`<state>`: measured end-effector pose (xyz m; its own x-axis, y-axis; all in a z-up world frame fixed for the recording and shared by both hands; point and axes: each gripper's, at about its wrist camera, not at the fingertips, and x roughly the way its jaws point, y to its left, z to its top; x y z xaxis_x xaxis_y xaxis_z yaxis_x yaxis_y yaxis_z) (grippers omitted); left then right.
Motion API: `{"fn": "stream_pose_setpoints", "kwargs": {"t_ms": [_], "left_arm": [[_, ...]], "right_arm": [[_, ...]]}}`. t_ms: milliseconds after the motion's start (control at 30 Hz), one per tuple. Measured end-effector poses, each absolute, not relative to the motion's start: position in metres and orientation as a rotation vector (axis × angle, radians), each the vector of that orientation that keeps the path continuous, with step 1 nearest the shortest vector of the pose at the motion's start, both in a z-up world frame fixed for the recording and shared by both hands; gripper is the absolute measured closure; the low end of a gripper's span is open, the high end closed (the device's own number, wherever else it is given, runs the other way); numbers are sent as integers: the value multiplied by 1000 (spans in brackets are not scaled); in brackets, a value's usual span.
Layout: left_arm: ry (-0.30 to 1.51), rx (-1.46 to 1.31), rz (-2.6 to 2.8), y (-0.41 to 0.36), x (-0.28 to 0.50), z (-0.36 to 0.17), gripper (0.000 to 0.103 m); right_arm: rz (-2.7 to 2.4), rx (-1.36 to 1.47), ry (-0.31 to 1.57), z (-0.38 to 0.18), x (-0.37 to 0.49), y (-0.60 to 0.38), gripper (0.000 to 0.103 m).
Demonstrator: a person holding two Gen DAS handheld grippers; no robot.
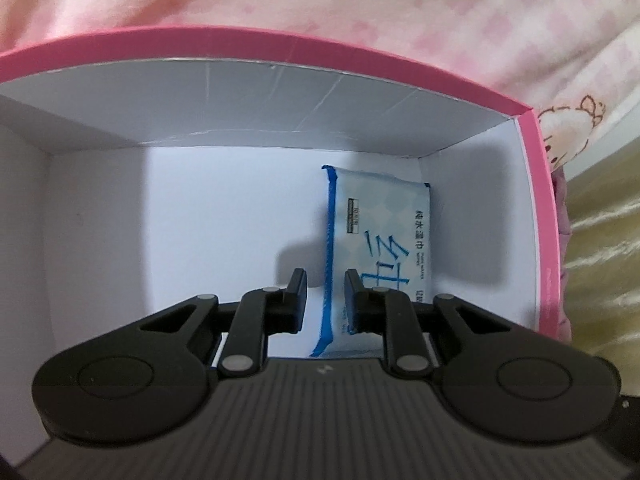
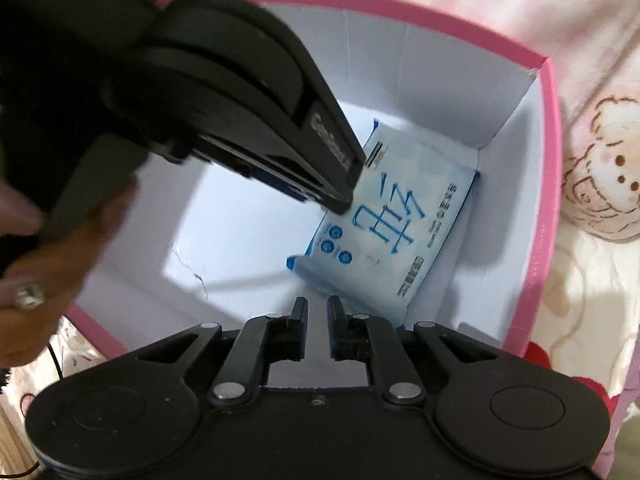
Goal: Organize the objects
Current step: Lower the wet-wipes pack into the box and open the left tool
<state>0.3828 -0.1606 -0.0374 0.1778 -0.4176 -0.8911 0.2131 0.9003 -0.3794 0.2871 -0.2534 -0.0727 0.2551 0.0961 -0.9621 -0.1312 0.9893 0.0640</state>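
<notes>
Nearest the left wrist camera, the left tool (image 1: 325, 300) reaches down inside the pink box (image 1: 538, 216), its two fingers (image 1: 298, 298) drawn in as far as they go, with a narrow slot left between them. The blue sealed edge of the wet-wipe pack (image 1: 380, 236) runs through that slot, but the pads do not visibly press on it; the pack seems to lie lower, flat on the box's white floor. From this tool the pack stretches forward and to the right, its far end near the back wall and its right side close to the right wall.

In the right wrist view, the right tool (image 2: 318, 330) is likewise pressed together with nothing between its fingers. The wet-wipe pack (image 2: 400, 220) lies just ahead and slightly right of its tips, tilted across the floor toward the box's (image 2: 546, 216) far right corner. Farther ahead on the left, the left tool (image 2: 340, 196) slants down from the upper left, its tip over the pack's far left part. A hand (image 2: 24, 280) wearing a ring shows at the left edge. Beyond the box lies pink patterned bedding (image 2: 592, 184).
</notes>
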Motion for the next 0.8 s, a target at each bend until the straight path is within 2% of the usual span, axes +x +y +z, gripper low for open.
{"fn": "stream_pose_setpoints", "kwargs": {"t_ms": [133,433,567,667,733,800], "left_arm": [[1329,-184,-439,-152,385,-33,84],[1230,-196,-447,-156,330,-16,82],[1188,-153,-452,-146,318,10,72],[1166,-94,-465,-130,296,33,64],[1163,-75,-482,-132,276,38,62],[1158,-47,-487,-129,262,45,60]], "right_arm": [[77,-66,1328,-88,292,-244,90],[16,39,1166,-80,288,-244,90],[73,144,1070,-54,257,-245,73],[114,185,1015,-28,236,-235,71],[136,180,982,-15,231,-296,69],[155,166,955,-7,184,-300,65]]}}
